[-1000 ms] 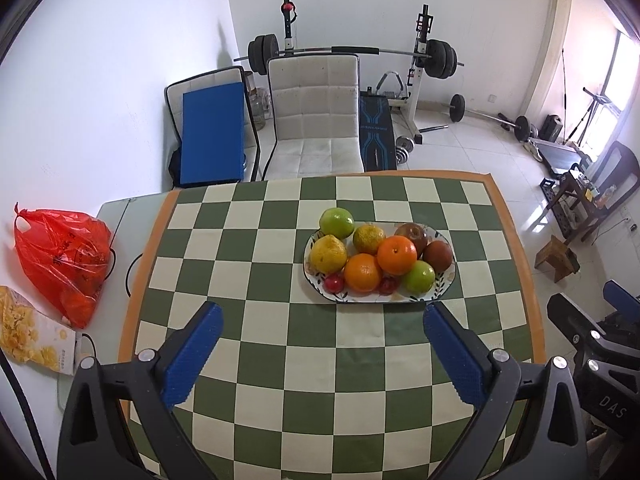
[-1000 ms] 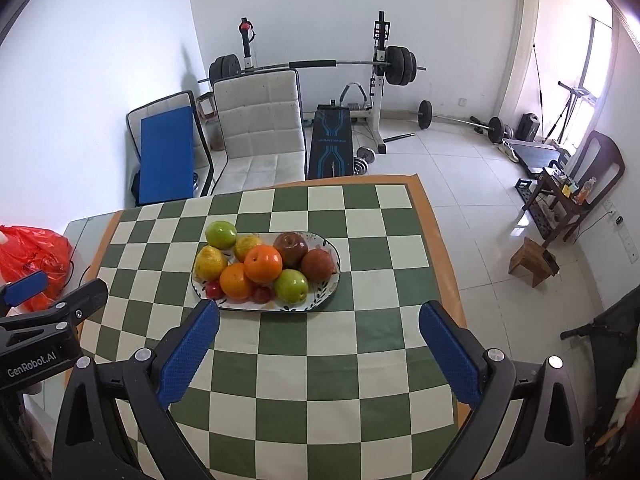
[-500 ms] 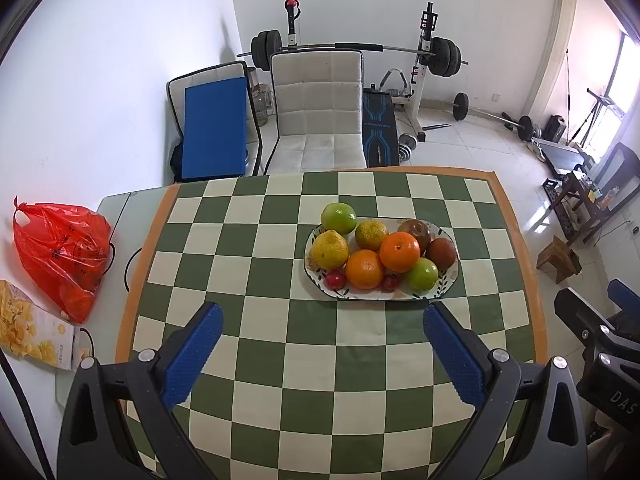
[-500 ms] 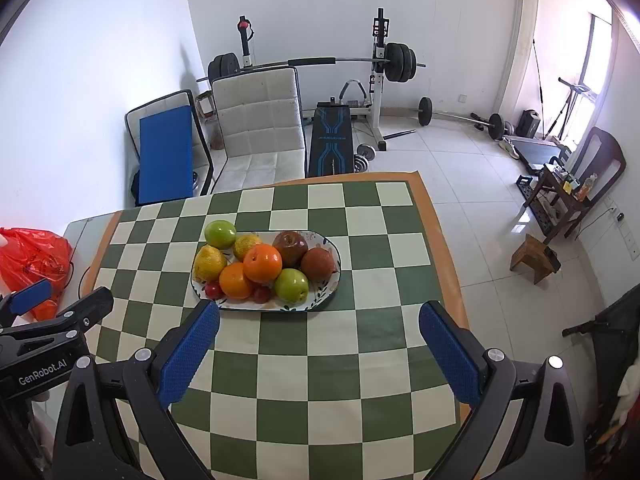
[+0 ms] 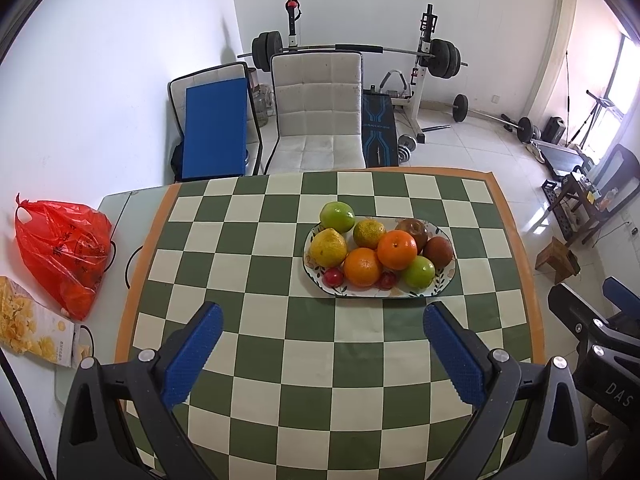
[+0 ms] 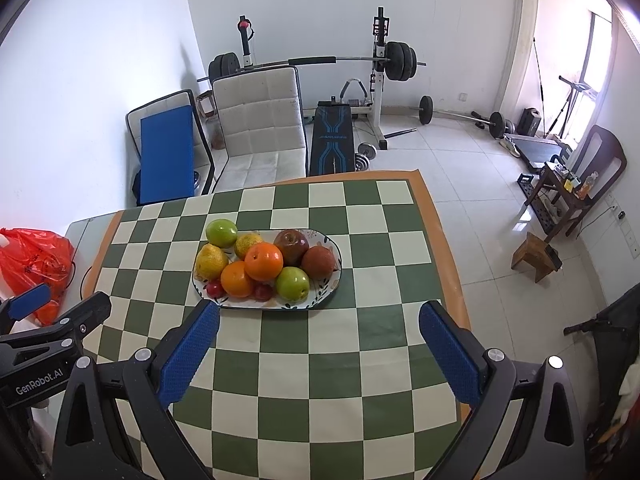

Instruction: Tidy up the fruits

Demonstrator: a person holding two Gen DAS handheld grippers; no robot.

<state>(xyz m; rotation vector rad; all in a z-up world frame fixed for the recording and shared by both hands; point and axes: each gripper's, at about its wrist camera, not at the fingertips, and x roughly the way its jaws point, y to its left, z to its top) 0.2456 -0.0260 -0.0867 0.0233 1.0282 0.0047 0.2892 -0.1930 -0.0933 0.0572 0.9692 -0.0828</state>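
Observation:
An oval patterned plate (image 5: 444, 280) (image 6: 326, 284) on the green-and-cream checkered table holds a pile of fruit: two oranges (image 5: 397, 249) (image 6: 263, 261), green apples (image 5: 337, 216) (image 6: 221, 233), a yellow pear (image 5: 328, 247), dark red apples (image 6: 291, 246) and small red fruits (image 5: 333, 277). My left gripper (image 5: 322, 350) hangs open above the table, short of the plate's near edge, with nothing between its blue pads. My right gripper (image 6: 318, 346) is open too, over the table's near right part, the plate just beyond its left finger.
A red plastic bag (image 5: 64, 252) and a snack box (image 5: 32, 332) lie off the table's left side. A white chair (image 5: 318, 112) and a blue-cushioned chair (image 5: 214, 130) stand behind the table. Weight bench and barbells fill the back; a small wooden stool (image 6: 534, 256) sits right.
Both grippers have drawn back and risen slightly, so the plate sits a little farther up in each view. Nothing on the plate has moved. Both stay open.

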